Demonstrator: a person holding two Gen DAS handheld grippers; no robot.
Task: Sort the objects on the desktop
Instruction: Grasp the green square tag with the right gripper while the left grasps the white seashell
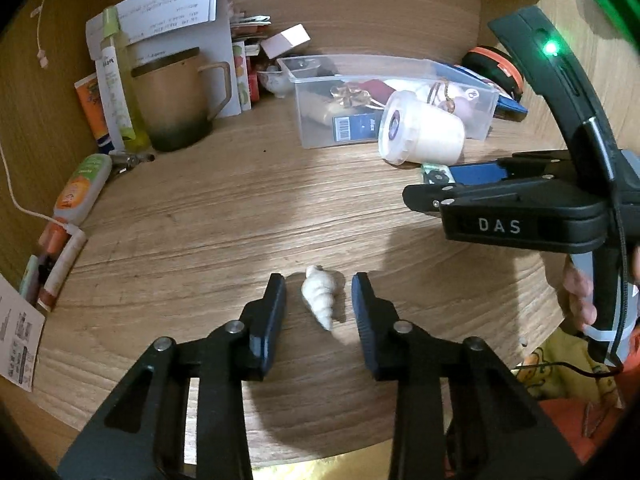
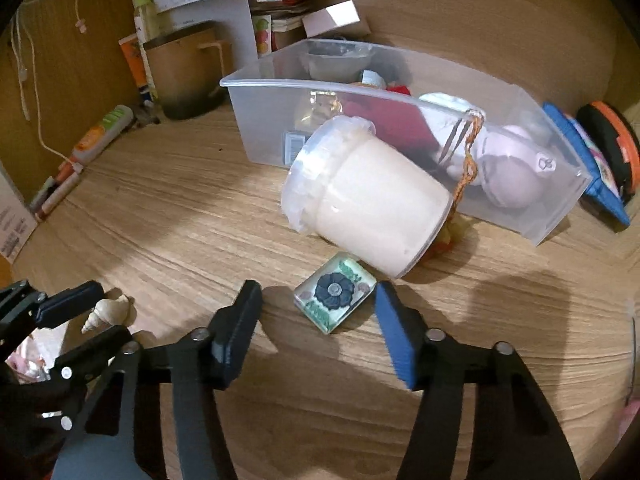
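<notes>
A white spiral seashell [image 1: 320, 298] lies on the wooden desk between the fingers of my open left gripper [image 1: 319, 284], which do not touch it. It also shows in the right wrist view [image 2: 108, 312], with the left gripper [image 2: 90, 312] around it. My right gripper [image 2: 318, 294] is open around a small glass tile with a dark flower [image 2: 335, 291], not touching it. The right gripper [image 1: 436, 188] shows from the side in the left wrist view. A white lidded jar [image 2: 368, 200] lies on its side against a clear plastic bin [image 2: 280, 128] holding several items.
A tan mug [image 1: 180, 100], tubes and bottles [image 1: 84, 188], papers and a white cable [image 1: 24, 208] crowd the back left. A blue booklet [image 2: 592, 168] and an orange-black round case [image 2: 612, 148] lie right of the bin. The desk's front edge [image 1: 320, 452] is close below.
</notes>
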